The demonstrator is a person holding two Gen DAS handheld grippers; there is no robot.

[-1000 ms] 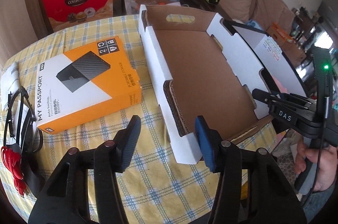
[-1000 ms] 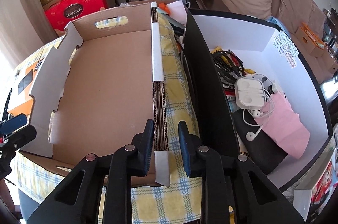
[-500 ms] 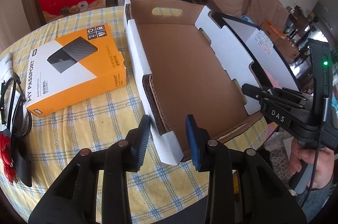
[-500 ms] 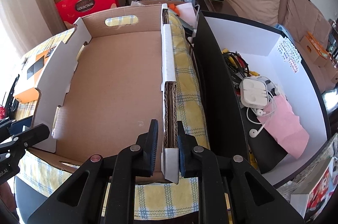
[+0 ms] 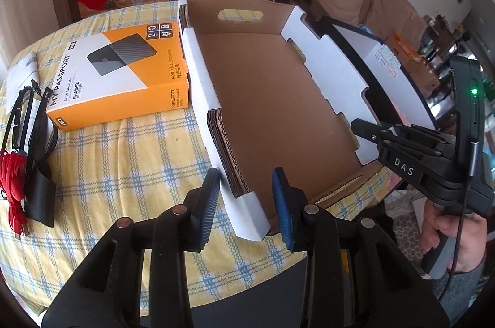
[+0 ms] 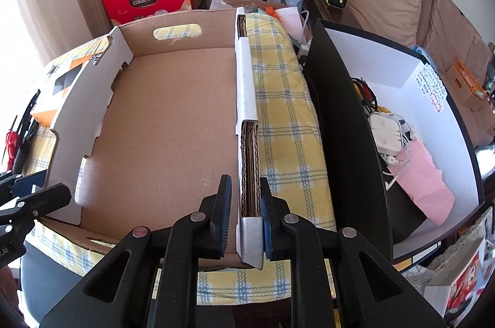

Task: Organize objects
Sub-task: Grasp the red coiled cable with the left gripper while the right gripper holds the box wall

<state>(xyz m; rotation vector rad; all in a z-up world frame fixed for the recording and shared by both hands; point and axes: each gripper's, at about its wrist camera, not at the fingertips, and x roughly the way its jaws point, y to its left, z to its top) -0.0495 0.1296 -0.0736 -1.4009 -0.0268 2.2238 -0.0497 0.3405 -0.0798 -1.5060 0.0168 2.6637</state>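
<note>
- An empty cardboard tray point(image 5: 278, 99) is set at the near edge of the table point(image 5: 130, 161), on a yellow checked cloth; its near wall is folded flat over that edge and its floor is bare
- The tray's left wall is straddled by the left gripper point(image 5: 246, 206) at the near corner; the jaws stand partly open, with small gaps visible on both sides of the wall, so no firm grip can be confirmed
- The tray's right wall point(image 6: 247, 142) is taken by the right gripper point(image 6: 246, 218) near its front end; the jaws are almost closed, the outer pad is pressed on the white end cap and the inner pad lies just beside the cardboard
- An orange box point(image 5: 123, 74) lies flat just beside the left wall, its corner touching or nearly touching it
- Black and red cables point(image 5: 21, 148) and a paper slip are gathered at the table's left edge
- A black-and-white bin point(image 6: 402, 117) holding earphones, cables and a pink pouch stands off the table's right edge
- The step in hand is judged to be positioning the tray with both hands before anything is loaded
- The next move is judged to call for the left jaws to be shut on the wall, then an even, level shift so the tray is not twisted, with the orange box not pushed aside
</note>
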